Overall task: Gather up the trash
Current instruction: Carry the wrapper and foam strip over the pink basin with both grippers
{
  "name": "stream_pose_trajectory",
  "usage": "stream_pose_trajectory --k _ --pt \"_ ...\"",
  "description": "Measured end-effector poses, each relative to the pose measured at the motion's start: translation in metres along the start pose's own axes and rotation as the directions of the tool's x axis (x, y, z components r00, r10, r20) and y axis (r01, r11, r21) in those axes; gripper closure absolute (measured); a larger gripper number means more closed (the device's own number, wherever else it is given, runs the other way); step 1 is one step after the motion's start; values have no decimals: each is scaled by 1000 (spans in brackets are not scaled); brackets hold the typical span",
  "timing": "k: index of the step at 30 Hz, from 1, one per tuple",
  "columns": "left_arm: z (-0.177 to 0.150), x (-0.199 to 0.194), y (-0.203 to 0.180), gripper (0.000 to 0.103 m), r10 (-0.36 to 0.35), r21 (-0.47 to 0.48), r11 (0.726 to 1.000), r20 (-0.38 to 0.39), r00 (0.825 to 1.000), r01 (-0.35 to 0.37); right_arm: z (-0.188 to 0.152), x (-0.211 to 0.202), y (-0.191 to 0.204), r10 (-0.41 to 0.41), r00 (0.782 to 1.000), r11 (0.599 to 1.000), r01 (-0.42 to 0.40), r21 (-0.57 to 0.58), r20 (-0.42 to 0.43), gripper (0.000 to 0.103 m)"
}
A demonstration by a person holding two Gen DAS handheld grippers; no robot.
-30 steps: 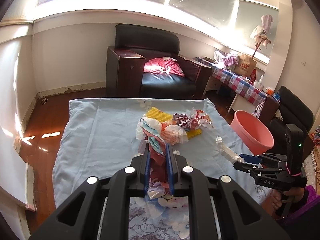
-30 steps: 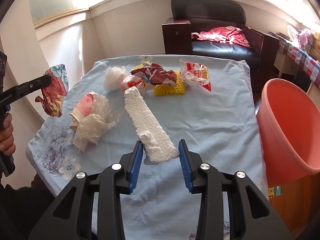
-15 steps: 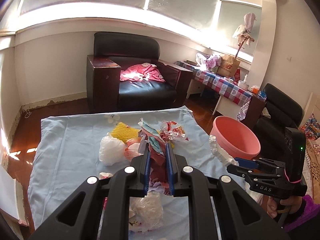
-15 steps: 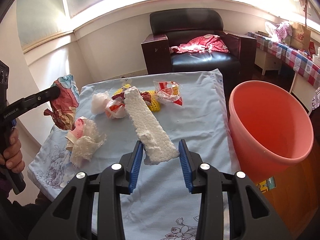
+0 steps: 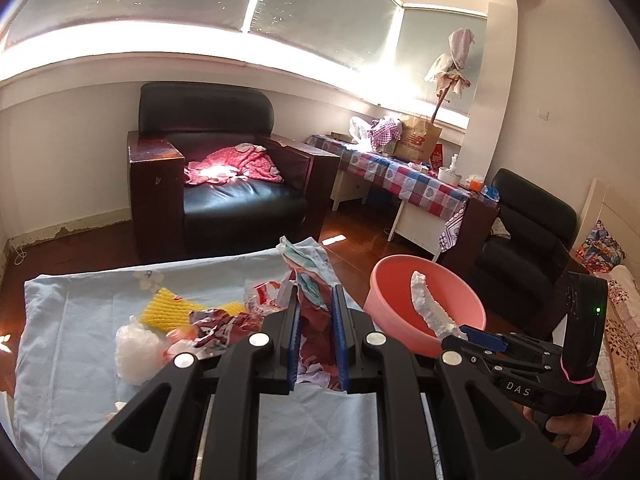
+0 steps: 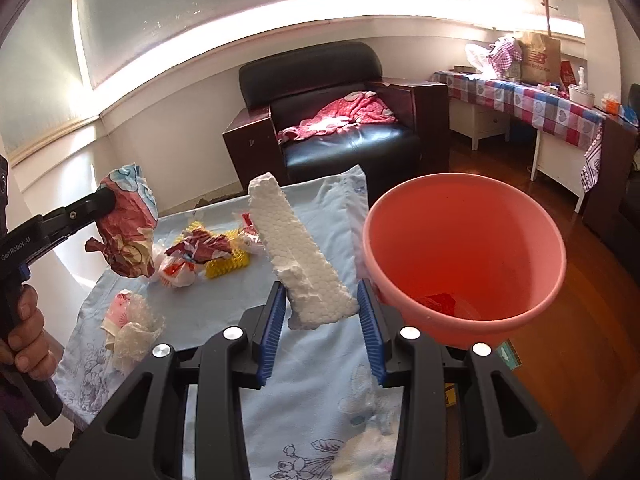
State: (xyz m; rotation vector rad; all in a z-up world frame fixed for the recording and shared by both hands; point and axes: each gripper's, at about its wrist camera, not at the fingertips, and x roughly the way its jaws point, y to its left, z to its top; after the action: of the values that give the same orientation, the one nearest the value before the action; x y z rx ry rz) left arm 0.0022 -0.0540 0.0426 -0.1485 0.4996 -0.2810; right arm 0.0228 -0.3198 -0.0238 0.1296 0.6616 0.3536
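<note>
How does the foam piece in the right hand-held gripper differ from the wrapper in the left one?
The foam piece is white, rigid and long; the crumpled wrapper is red-patterned, soft and bunched. The foam sits nearer the pink bucket. Both are clamped and lifted off the table.

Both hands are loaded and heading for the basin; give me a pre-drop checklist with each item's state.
1. Foam block clamped in right gripper: ok.
2. Crumpled floral wrapper clamped in left gripper: ok.
3. Pink basin mouth open, room inside: ok.
4. Foam block over the basin: cannot tell; it projects in front of the bowl in the left view.
5. Wrapper over the basin: not ok, above the blue cloth.
6. Table cleared: not ok, yellow foam net and other wrappers remain.
</note>
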Motion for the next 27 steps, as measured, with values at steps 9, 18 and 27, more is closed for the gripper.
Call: stream_pose_trajectory --k 9,18,27 --pt "17 28 -37 89 -72 30 997 19 997 72 10 -15 -32 -70 996 995 67 69 55 65" --pt "25 56 -67 89 -127 61 990 18 992 126 15 -18 -58 -114 991 986 104 131 72 66" --pt "28 87 -86 89 -165 68 984 4 986 165 13 -17 -74 -147 987 977 134 167 69 65"
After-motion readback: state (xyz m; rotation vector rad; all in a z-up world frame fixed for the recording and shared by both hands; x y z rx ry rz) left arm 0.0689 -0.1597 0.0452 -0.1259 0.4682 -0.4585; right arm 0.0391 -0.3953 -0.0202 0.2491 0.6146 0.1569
